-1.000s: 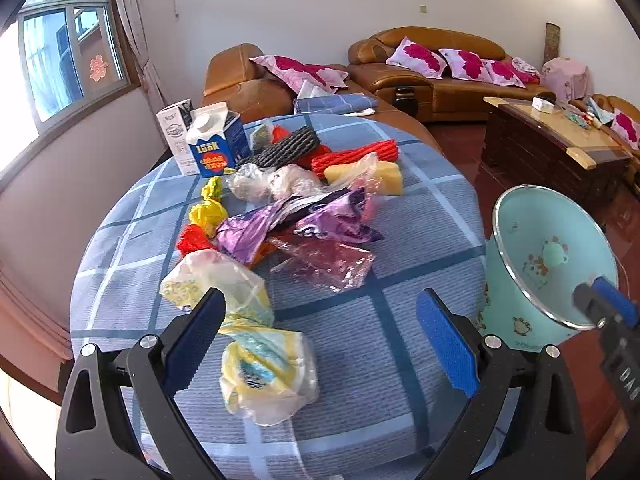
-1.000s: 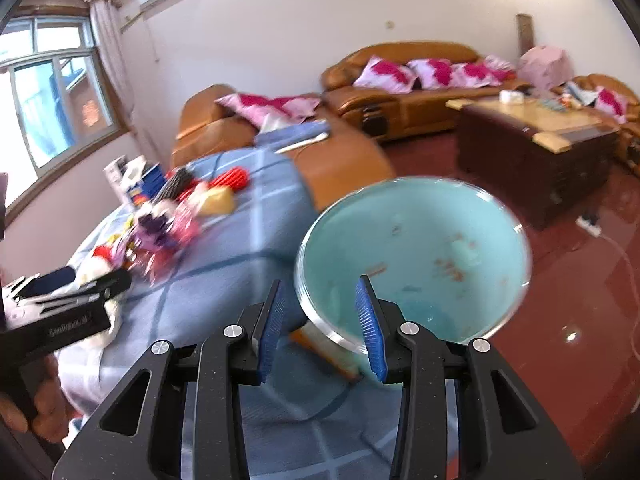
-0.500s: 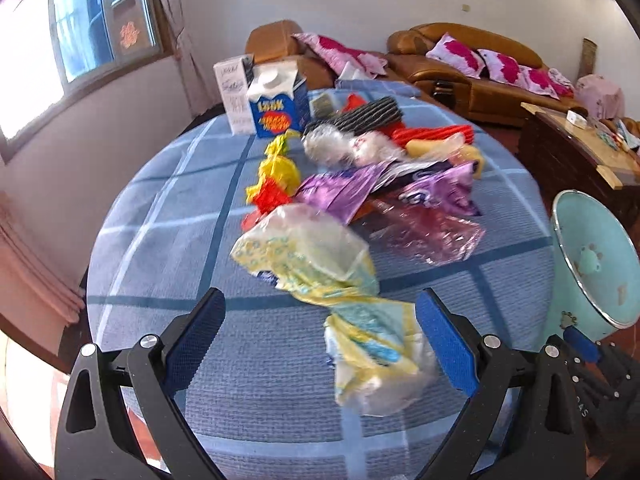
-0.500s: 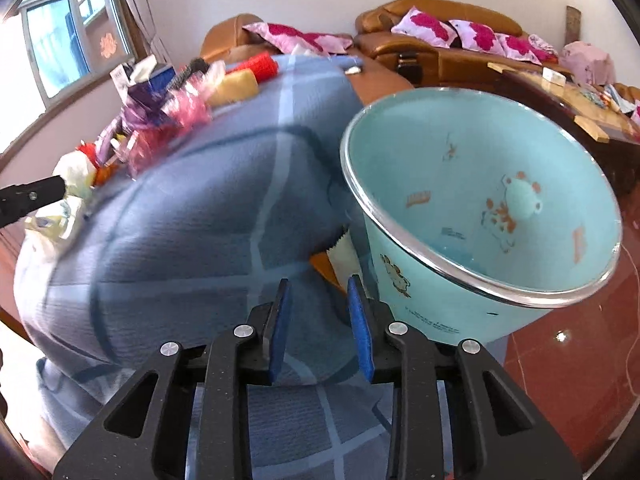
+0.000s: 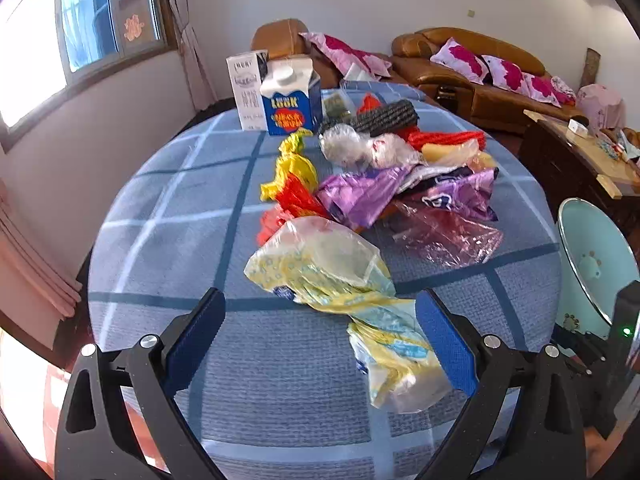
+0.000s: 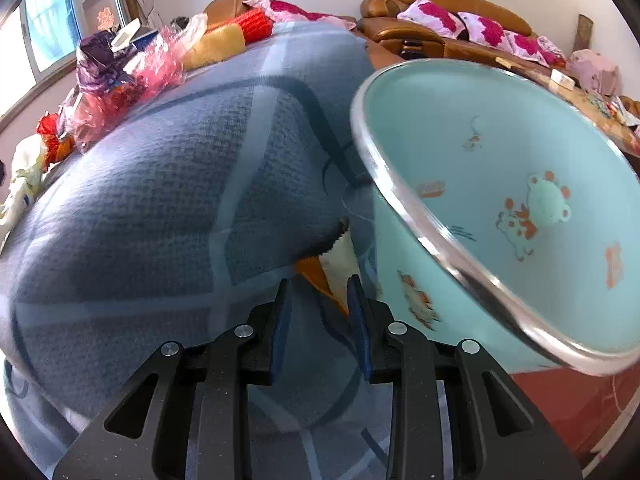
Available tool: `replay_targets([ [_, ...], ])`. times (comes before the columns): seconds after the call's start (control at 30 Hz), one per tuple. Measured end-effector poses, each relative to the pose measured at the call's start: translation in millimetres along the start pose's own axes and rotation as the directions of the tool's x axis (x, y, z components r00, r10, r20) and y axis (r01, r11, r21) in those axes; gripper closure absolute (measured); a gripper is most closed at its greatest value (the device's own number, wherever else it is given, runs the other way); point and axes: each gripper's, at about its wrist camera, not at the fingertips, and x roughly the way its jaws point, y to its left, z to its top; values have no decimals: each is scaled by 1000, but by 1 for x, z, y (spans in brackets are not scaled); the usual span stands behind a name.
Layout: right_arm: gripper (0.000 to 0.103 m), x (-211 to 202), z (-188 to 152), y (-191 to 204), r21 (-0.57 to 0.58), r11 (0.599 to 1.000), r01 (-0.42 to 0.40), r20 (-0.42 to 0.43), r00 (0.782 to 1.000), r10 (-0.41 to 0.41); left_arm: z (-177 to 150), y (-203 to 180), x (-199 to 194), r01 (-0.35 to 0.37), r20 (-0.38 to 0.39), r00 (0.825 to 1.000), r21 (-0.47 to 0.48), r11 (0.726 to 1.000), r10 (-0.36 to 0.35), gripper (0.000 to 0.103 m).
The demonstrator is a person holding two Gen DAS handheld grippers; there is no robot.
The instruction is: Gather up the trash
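Right now the left gripper (image 5: 318, 336) hangs above the near edge of the round surface (image 5: 168, 240), which is covered in a blue checked cloth, with its blue-padded fingers (image 5: 196, 332) spread wide apart and holding nothing. Between them lies a crumpled yellow-and-clear plastic bag (image 5: 344, 292); its long axis runs from the middle of the surface toward the near right edge, and its narrow twisted end points at the right finger, just beside that pad. Beyond it, toward the centre, sits a heap of trash: a red and yellow wrapper (image 5: 292, 188), a purple bag (image 5: 360, 196) and a pink clear bag (image 5: 448, 232), the last lying nearer the right edge. A blue milk carton (image 5: 290, 100) and a white box (image 5: 246, 92) stand upright at the far edge.

The right gripper (image 6: 318, 312) is at the right edge of the surface, its fingers set a narrow gap apart. A small white-and-orange wrapper (image 6: 334, 264) stands in that gap, its serrated end pointing up and away; whether the pads actually press it cannot be told. Just to the right, a light-blue bin (image 6: 500, 184) is tilted, its open mouth facing the camera and its chrome rim close to the surface's edge.
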Motion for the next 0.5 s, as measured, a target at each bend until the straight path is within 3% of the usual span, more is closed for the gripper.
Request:
replay_targets([
  [0.17,74,18,1,11,-54,998,35,-21,999,-36,0,4,11,-30,-35,999,-8,1000,29,9],
  [0.33,77,35,1,6,-18,999,39,-56,998,-40,0,3,18,-31,-45,999,-2,1000,31,9],
  [0.5,94,49,6,7,-54,997,57,-53,997,-60,2,2,23,-46,-49,998,13,999,46,8],
])
